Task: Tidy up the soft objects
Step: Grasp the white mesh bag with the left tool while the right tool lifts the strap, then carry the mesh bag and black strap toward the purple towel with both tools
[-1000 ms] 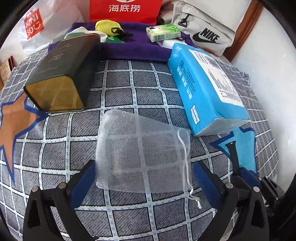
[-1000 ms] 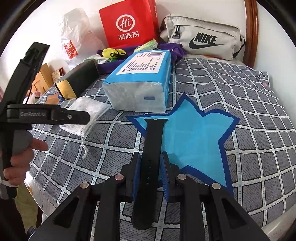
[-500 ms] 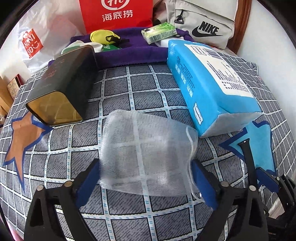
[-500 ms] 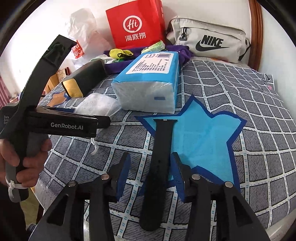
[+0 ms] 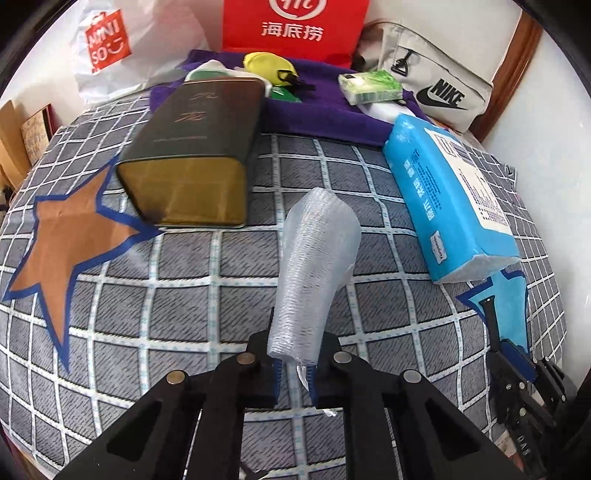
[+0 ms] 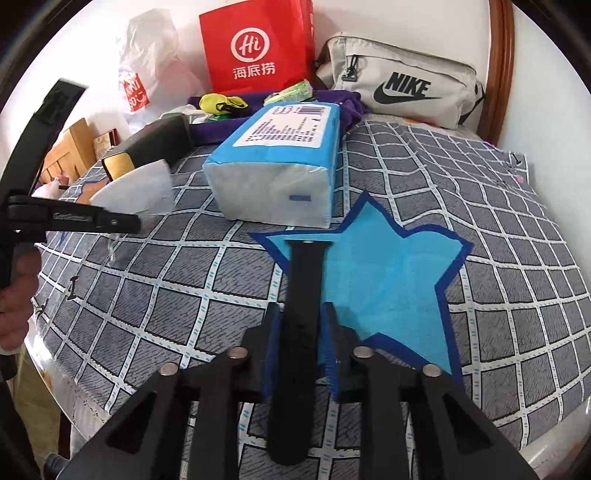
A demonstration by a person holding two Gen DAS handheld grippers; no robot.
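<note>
Since a second ago, your left gripper (image 5: 294,363) has gone from wide open around the flat white mesh pouch (image 5: 314,280) to clamped on its near end, and the pouch has come up off the bedspread into a bunched tube that stands out from the jaws toward twelve o'clock.

In the left wrist view, the grey checked bedspread (image 5: 207,295) fills the frame. A dark rectangular tin with a gold end (image 5: 195,162) lies at about ten o'clock from the pouch, well apart from it. A blue pack of tissues (image 5: 450,206) lies at two o'clock. An orange star patch with a blue border (image 5: 70,240) sits at nine o'clock. At the far edge, around twelve o'clock, a red paper bag (image 5: 295,26) stands behind a purple cloth (image 5: 325,114).

In the right wrist view, your right gripper (image 6: 301,350) is closing on a black watch strap (image 6: 301,299), and its blue pads look to be pressing the strap's sides, though the fisheye makes the contact hard to judge. The strap's far end lies on a light blue star patch (image 6: 388,280), which spreads toward one o'clock. Your left hand (image 6: 18,295) shows at nine o'clock, holding its gripper, the pouch raised at the tip.
</note>
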